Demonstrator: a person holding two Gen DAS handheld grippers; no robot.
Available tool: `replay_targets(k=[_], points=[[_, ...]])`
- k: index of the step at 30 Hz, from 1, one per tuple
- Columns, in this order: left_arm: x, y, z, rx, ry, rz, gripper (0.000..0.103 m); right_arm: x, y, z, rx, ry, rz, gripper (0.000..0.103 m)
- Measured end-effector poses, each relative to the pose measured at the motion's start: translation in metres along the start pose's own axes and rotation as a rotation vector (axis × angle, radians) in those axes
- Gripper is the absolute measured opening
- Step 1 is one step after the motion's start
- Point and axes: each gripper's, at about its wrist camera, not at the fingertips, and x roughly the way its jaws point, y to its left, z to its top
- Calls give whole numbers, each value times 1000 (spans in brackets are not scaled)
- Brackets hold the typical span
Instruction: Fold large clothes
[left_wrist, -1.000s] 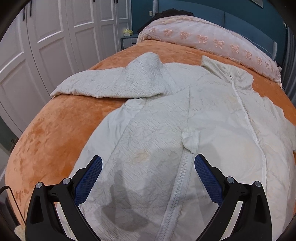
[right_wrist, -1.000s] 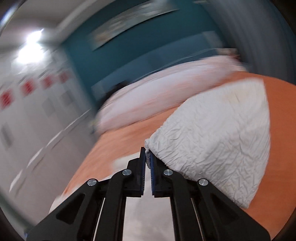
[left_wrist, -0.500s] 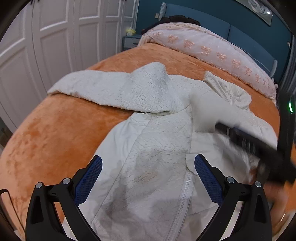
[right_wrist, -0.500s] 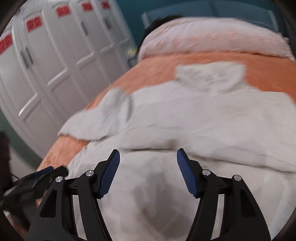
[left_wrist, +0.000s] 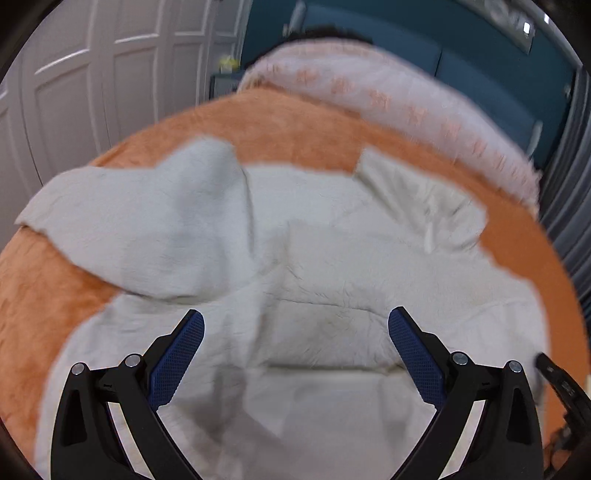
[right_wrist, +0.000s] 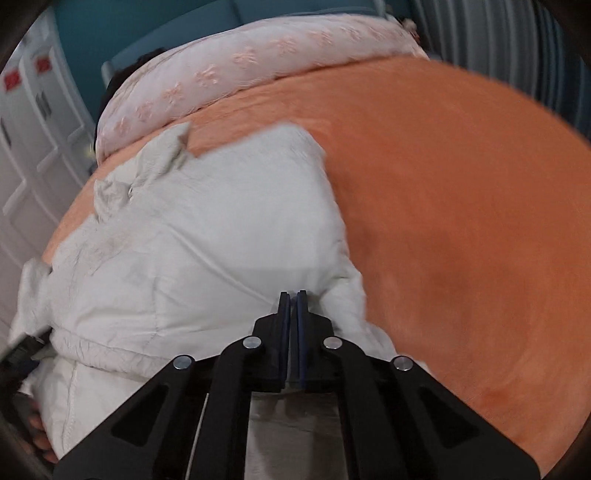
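Observation:
A large white padded jacket (left_wrist: 314, 266) lies spread on the orange bed cover (left_wrist: 303, 125). One sleeve (left_wrist: 122, 221) stretches out to the left, and the collar (left_wrist: 417, 199) points toward the pillows. My left gripper (left_wrist: 295, 332) hovers open over the jacket's lower body with nothing between its fingers. In the right wrist view the jacket (right_wrist: 207, 236) fills the left half. My right gripper (right_wrist: 293, 295) is shut on the jacket's right side edge, where the cloth puckers around the tips. The other sleeve lies folded over the body.
A pink embroidered quilt (left_wrist: 388, 96) is bunched along the head of the bed, under a blue headboard. White wardrobe doors (left_wrist: 92, 92) stand to the left. Bare orange cover (right_wrist: 461, 221) stretches right of the jacket. A hand (right_wrist: 37, 435) shows at the lower left.
The right gripper let go of the sleeve it carried, opened, dropped down and shut at the jacket's right edge. The left gripper slid across the jacket and stayed open.

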Motion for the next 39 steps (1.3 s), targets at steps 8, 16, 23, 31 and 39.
replay_targets(k=[8, 16, 23, 31, 39], points=[[50, -5, -18, 22, 46, 55, 98, -24, 21, -11, -72, -57, -149, 5], [-12, 86, 12, -102, -65, 49, 98, -104, 60, -96, -187, -82, 22, 29], [-20, 292, 47, -435, -23, 208, 98, -84, 68, -111, -214, -60, -29, 43], [-9, 403, 61, -756, -84, 173, 95, -73, 82, -120, -284, -72, -93, 48], [-13, 373, 106, -580, -134, 92, 1, -72, 79, -120, -274, -70, -58, 53]])
